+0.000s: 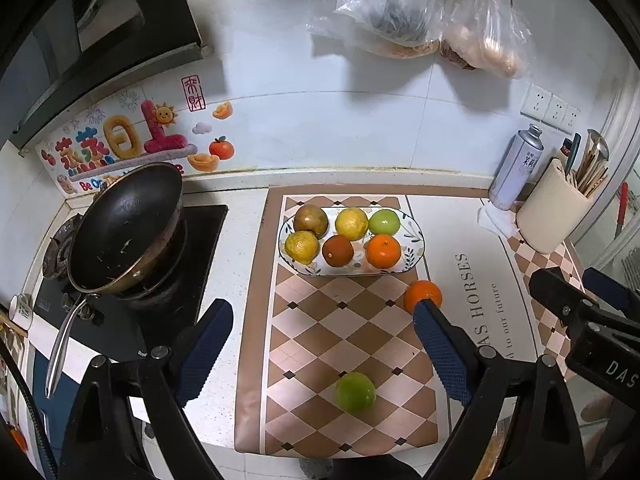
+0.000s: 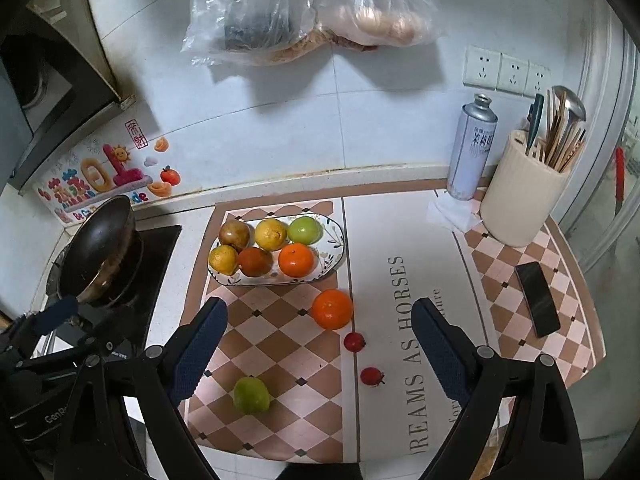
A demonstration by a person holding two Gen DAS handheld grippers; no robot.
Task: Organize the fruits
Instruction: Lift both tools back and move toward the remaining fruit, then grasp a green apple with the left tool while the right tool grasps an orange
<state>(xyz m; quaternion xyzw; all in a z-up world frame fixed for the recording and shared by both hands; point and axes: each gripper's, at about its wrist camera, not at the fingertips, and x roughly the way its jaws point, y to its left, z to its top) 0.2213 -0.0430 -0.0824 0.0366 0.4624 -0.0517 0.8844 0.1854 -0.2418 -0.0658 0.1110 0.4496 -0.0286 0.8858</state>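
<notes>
An oval patterned plate (image 1: 416,236) (image 2: 338,240) holds several fruits: a brown pear, two yellow ones, a green one, a dark red-brown one and an orange. Loose on the checkered mat lie an orange (image 1: 426,292) (image 2: 332,309) and a green fruit (image 1: 355,392) (image 2: 251,395). Two small red fruits (image 2: 354,342) (image 2: 371,377) lie on the white mat. My left gripper (image 1: 322,312) is open and empty above the mat; its right finger hides part of the orange. My right gripper (image 2: 320,308) is open and empty, with the loose orange between its fingers, farther off.
A black wok (image 1: 124,228) sits on the stove at left. A spray can (image 2: 472,148), a cream utensil holder (image 2: 520,204) and a black phone (image 2: 538,300) stand at right. Plastic bags (image 2: 304,8) hang on the wall.
</notes>
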